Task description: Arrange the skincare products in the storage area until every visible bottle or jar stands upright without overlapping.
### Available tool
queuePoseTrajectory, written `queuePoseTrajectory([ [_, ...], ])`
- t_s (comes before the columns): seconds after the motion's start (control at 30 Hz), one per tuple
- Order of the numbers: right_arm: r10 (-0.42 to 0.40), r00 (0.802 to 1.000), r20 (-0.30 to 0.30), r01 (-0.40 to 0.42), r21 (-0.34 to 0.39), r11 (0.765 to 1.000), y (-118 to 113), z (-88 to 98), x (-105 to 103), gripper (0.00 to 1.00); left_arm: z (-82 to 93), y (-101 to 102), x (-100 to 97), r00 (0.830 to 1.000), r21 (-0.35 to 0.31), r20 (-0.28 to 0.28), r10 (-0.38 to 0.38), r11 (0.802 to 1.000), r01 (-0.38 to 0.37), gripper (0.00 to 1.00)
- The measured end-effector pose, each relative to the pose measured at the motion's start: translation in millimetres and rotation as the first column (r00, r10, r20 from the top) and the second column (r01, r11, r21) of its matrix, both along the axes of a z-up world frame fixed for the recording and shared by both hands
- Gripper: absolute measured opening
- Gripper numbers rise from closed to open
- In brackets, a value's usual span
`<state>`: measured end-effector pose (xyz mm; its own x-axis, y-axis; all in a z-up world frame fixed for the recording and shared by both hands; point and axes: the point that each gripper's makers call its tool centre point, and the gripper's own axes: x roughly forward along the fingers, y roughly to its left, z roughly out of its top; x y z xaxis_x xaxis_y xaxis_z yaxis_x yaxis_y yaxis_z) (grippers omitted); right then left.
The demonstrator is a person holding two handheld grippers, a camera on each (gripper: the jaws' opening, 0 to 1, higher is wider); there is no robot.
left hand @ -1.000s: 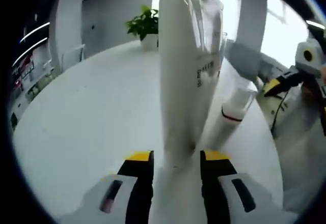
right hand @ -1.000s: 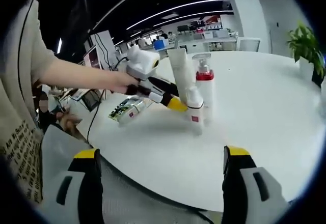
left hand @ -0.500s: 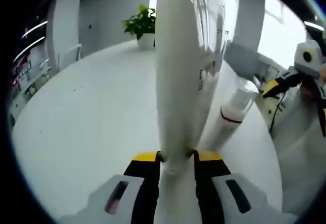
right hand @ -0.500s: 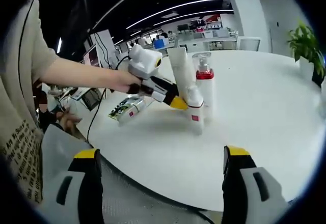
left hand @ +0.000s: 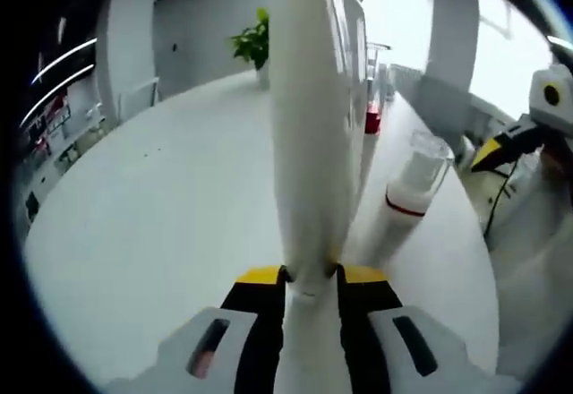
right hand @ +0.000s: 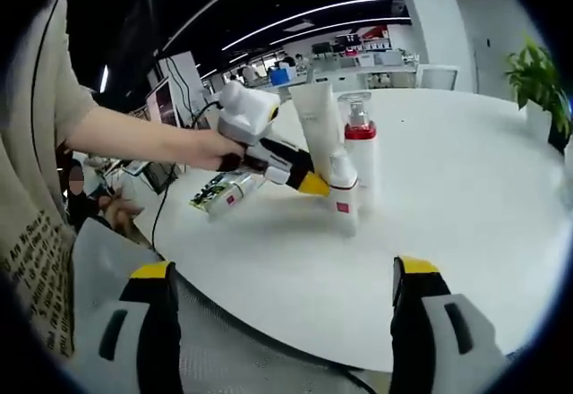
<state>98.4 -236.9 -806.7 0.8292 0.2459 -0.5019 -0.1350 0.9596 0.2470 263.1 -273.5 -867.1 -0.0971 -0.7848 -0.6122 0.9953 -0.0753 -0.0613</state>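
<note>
A green packet [right hand: 222,194] lies flat near the table [right hand: 466,197] edge, left of the left gripper [right hand: 309,182], whose jaws clamp a white tube [left hand: 313,116] upright beside a small bottle [right hand: 342,192] and a red-collared pump bottle [right hand: 360,148]. Bare tabletop spreads rightward toward a plant [right hand: 537,76]. The right gripper [right hand: 282,309] hovers off the near edge, jaws wide apart, holding nothing.

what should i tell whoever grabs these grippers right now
Left gripper: jaws shut on the tall white tube, held upright on the white table; it also shows in the right gripper view.
Right gripper: open, empty, hovering at the near edge of the table.
Standing upright beside the tube: a small white bottle and a red-collared pump bottle.
Lying on its side, further toward the person: a green-labelled bottle.
Done: two bottles up, tube almost placed.
Left: release the tube and check it stands, then stand the lying bottle upright, clear of the others.
</note>
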Motion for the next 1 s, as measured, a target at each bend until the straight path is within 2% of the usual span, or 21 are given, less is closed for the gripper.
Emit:
queuePoseTrajectory([
  [0.7, 0.005, 1.0, -0.005, -0.005, -0.004, 1.0, 1.3, -1.0, -0.3, 1.0, 1.5, 2.4, -0.5, 1.0, -0.003, -0.008, 0.001, 1.0, -0.001, 0.18],
  [1.0, 0.018, 1.0, -0.007, -0.018, -0.009, 1.0, 2.9, -1.5, -1.2, 1.0, 5.8, 8.1, -4.0, 1.0, 0.003, -0.018, -0.001, 1.0, 0.001, 0.28],
])
